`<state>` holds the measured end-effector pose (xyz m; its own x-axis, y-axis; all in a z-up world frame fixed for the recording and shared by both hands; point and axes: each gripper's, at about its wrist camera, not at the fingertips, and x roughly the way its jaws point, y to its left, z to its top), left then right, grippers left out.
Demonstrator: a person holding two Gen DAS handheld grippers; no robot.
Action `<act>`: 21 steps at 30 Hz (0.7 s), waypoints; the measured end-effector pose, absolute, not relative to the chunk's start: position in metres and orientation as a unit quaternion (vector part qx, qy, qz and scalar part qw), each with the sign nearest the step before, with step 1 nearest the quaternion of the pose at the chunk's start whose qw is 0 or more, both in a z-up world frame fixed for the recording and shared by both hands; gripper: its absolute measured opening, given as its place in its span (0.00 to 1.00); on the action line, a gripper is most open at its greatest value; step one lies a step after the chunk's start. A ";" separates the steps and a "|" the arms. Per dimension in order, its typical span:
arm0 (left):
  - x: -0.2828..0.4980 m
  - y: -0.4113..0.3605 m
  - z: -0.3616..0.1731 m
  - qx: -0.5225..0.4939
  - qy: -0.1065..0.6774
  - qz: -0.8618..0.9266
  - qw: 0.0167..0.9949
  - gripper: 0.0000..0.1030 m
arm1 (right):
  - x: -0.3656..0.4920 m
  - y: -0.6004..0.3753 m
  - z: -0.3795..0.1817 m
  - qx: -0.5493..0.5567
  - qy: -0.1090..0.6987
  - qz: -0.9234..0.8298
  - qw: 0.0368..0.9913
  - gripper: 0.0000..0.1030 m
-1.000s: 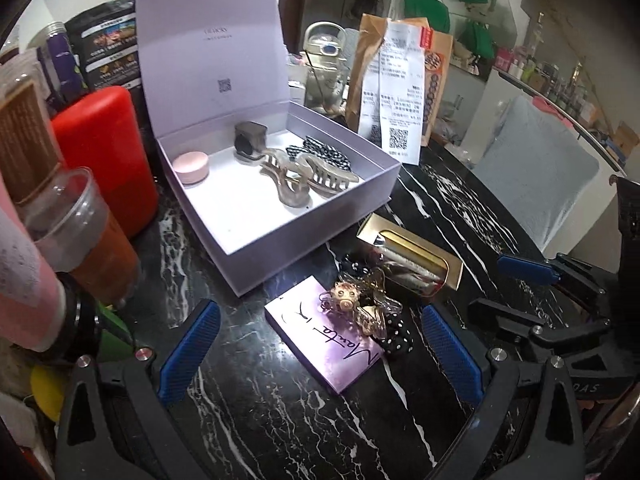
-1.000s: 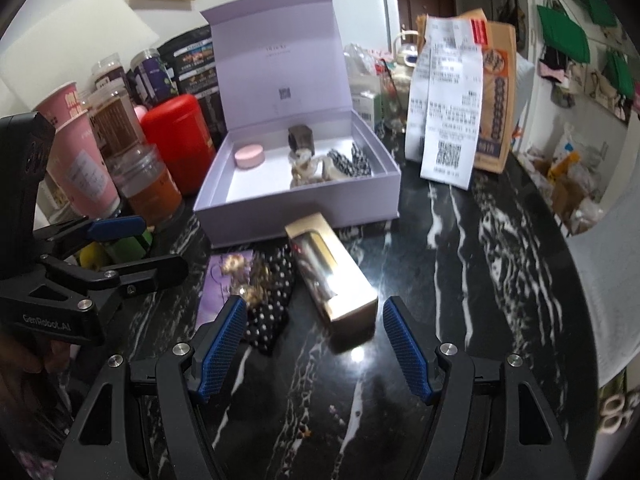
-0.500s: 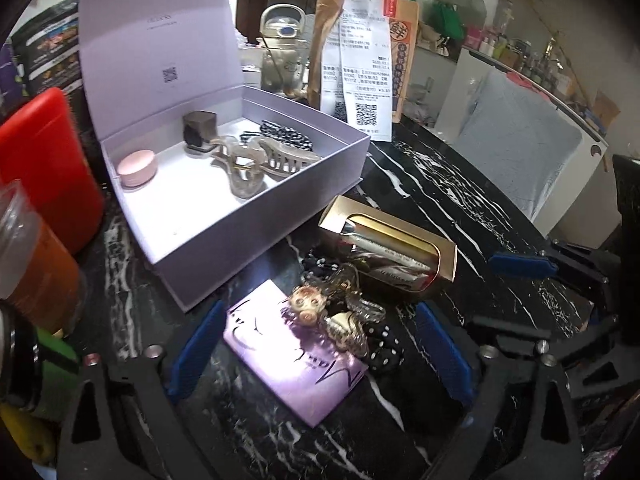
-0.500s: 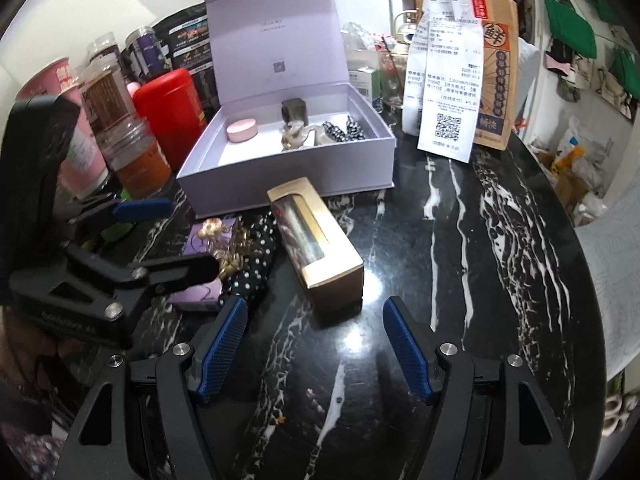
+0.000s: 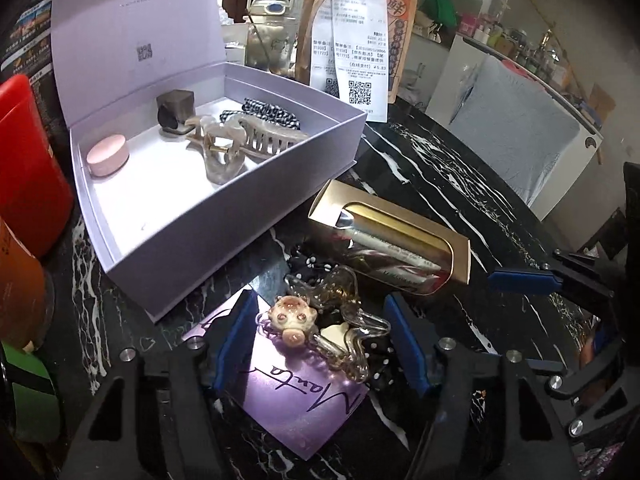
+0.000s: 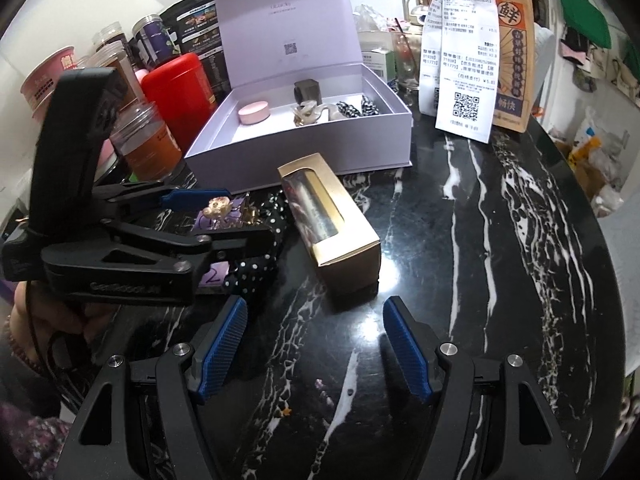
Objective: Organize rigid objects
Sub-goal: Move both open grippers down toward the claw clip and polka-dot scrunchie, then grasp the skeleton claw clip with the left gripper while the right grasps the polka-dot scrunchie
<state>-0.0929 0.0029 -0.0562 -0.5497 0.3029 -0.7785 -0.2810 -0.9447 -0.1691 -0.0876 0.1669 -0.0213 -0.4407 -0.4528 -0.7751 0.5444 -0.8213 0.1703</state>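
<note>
The left gripper (image 5: 320, 340) points steeply down at a black marble table (image 6: 500, 260) veined in white. Its blue-padded jaws are closing around a clear hair clip (image 5: 320, 320) topped with a cream, pig-like charm; the clip sits between the pads, but a small gap still shows on each side, so nothing is pinched. The clip's long axis runs from about ten o'clock to four o'clock in the left wrist view, charm end toward ten. It lies on a purple card (image 5: 296, 396) with handwritten script and partly over a black polka-dot hair tie (image 6: 256, 268).

At one o'clock from the clip, a gold box (image 5: 392, 248) with a clear window lies flat, long axis ten to four.

At eleven o'clock stands an open lilac box (image 5: 224, 232), lid upright. Inside it are a pink round case (image 5: 108, 156), a dark cube (image 5: 176, 108), a pale claw clip (image 5: 244, 140) and a black-and-white checked band (image 5: 272, 114).

The right gripper (image 6: 316, 344) hovers over bare marble at six o'clock from the gold box, jaws parted and empty.

Beyond, a red canister (image 6: 176, 88), jars, a brown paper bag (image 6: 516, 60) with stapled receipts, and cluttered shelves fill the room.
</note>
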 end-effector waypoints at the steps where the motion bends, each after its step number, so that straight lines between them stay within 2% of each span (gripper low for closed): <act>1: -0.092 0.003 -0.056 -0.445 -0.011 0.880 0.166 0.62 | -0.087 0.167 -0.022 0.440 0.053 -0.847 0.295 0.69; 17: -0.068 -0.016 -0.052 -0.445 -0.021 0.882 0.153 0.62 | -0.085 0.142 -0.031 0.443 0.057 -0.830 0.334 0.69; 21: -0.060 -0.027 -0.052 -0.443 -0.027 0.885 0.137 0.62 | -0.088 0.134 -0.035 0.444 0.051 -0.826 0.342 0.65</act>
